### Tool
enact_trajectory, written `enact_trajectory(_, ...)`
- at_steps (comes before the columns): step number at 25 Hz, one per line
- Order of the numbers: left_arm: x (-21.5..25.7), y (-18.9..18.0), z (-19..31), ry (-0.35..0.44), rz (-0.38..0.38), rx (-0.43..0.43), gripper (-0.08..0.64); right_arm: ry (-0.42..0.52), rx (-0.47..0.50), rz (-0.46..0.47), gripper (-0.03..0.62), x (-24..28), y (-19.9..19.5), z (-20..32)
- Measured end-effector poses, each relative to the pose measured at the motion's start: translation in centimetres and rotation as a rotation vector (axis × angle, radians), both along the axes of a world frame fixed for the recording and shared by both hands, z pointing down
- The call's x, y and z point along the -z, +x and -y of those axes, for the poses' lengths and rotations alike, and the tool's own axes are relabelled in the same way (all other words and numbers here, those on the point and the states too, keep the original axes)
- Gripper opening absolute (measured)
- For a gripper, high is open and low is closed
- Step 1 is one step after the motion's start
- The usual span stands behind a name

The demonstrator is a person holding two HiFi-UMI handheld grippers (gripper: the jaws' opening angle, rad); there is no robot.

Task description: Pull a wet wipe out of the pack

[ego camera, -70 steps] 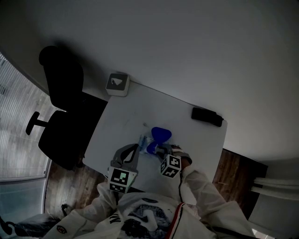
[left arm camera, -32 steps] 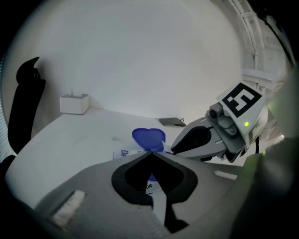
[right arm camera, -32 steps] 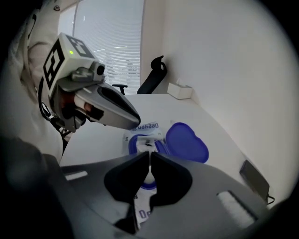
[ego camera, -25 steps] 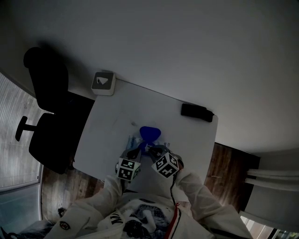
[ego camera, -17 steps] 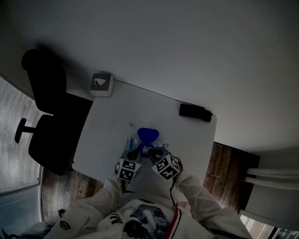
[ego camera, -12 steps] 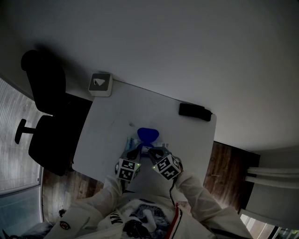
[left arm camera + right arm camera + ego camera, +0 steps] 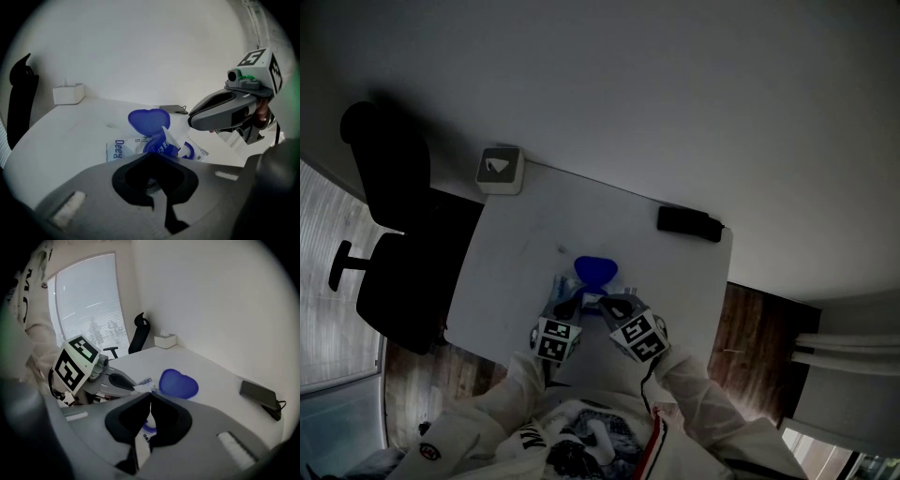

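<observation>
A flat white wipe pack (image 7: 117, 149) lies on the white table (image 7: 516, 244) with its blue heart-shaped lid (image 7: 149, 121) flipped open. My left gripper (image 7: 151, 157) is shut on the near end of the pack and holds it down; in the right gripper view its fingertip (image 7: 125, 382) sits at the printed end of the pack (image 7: 144, 380). A white wet wipe (image 7: 169, 137) stands up out of the blue opening into my right gripper (image 7: 151, 397), which is shut on it. A strip of the wipe (image 7: 143, 442) shows between those jaws. Both grippers (image 7: 572, 305) (image 7: 602, 305) meet just below the lid (image 7: 595, 270).
A white tissue box (image 7: 500, 169) stands at the table's far left corner. A black flat device (image 7: 689, 223) with a cable lies at the far right edge. A black office chair (image 7: 389, 216) stands left of the table. Beyond the table is a plain wall.
My right gripper has lifted a little and rolled, drawing the wipe up from the opening. My left gripper stays in place on the pack.
</observation>
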State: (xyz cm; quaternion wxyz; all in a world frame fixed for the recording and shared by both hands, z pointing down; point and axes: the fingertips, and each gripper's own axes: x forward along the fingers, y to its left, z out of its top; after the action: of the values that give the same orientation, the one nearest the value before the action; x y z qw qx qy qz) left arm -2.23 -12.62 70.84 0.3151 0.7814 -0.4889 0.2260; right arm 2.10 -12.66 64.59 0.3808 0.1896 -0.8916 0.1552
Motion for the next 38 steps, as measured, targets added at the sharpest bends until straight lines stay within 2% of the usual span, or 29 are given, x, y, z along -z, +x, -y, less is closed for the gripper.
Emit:
enact_trajectory(10,-0.2,0.0,-0.1,-0.005,0.010,-0.016,0.000,-0.012,-0.083,0.038,0.009,0.8,0.7,0.2)
enact_trajectory(24,-1.0,0.2,0.0,-0.036,0.029,-0.037,0.000,-0.016,-0.191,0.229,0.006,5.5,0.0,1.6)
enact_trajectory(29,-1.1,0.2,0.0,-0.040,0.031,-0.037,0.000,0.024,-0.153,0.135,0.017,4.2,0.4,1.6)
enact_trajectory(32,-1.0,0.2,0.0,-0.039,0.031,-0.041,0.000,0.005,-0.130,0.103,0.120,3.1,0.4,0.9)
enact_trajectory(33,-1.0,0.2,0.0,-0.039,0.031,-0.042,0.000,0.001,-0.120,0.085,0.129,2.6,0.3,0.7)
enact_trajectory(38,-1.1,0.3,0.1,-0.041,0.027,-0.044,0.000,-0.026,-0.106,0.009,0.122,0.1,-0.4,1.0)
